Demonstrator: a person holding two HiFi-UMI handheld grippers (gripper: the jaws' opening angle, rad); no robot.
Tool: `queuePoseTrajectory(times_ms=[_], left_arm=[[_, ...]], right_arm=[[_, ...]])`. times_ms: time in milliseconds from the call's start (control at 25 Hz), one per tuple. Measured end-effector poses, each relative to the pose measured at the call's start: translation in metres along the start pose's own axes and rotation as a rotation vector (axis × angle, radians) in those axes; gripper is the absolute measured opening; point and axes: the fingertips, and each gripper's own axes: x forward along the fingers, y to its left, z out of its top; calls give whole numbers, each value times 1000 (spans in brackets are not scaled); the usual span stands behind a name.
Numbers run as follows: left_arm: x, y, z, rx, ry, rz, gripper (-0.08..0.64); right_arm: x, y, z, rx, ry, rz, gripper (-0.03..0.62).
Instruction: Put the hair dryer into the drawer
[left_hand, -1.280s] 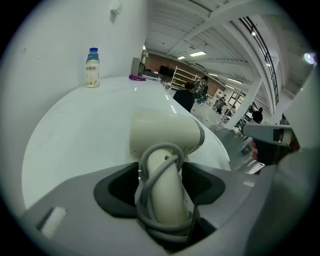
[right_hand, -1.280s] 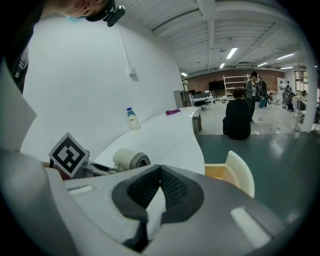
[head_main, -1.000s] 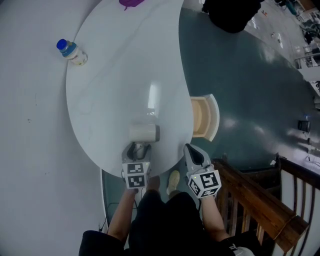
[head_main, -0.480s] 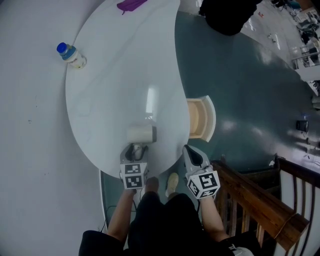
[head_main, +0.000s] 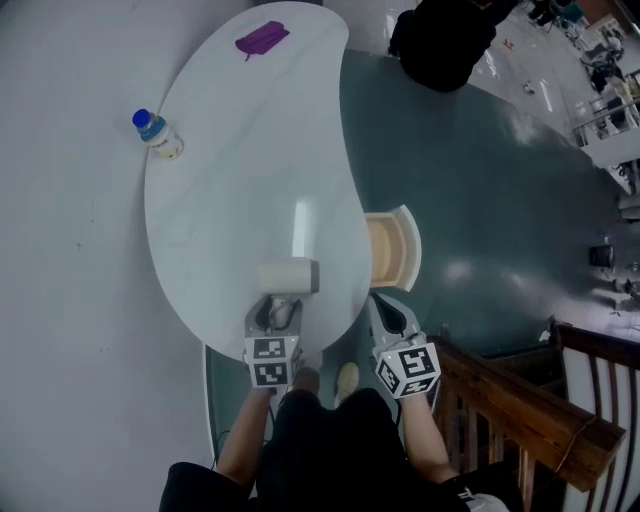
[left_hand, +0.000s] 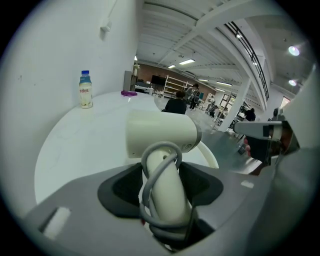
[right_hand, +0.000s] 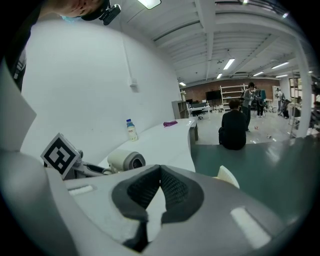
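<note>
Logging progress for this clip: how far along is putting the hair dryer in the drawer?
Done: the drawer stands open. In hand: the left tool has just been closing its jaws on the hair dryer handle. Left: moving it into the drawer; the right tool is empty.

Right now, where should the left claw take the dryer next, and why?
Probably carry it right, toward the open drawer. The left claw, its jaws just now closing, grips the dryer by the handle, and the drawer stands open at the table's right edge.
</note>
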Motion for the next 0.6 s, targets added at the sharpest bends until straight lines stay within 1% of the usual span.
queuePoseTrajectory(times_ms=[320,600], left_arm=[[-35,-27,28,74,-53,-39,242],[-50,-63,40,129,-85,-97,242]], right_arm=[[-36,1,33,-19,-80,-46,2],[-71,-10,39,-21,-123,-110,2]])
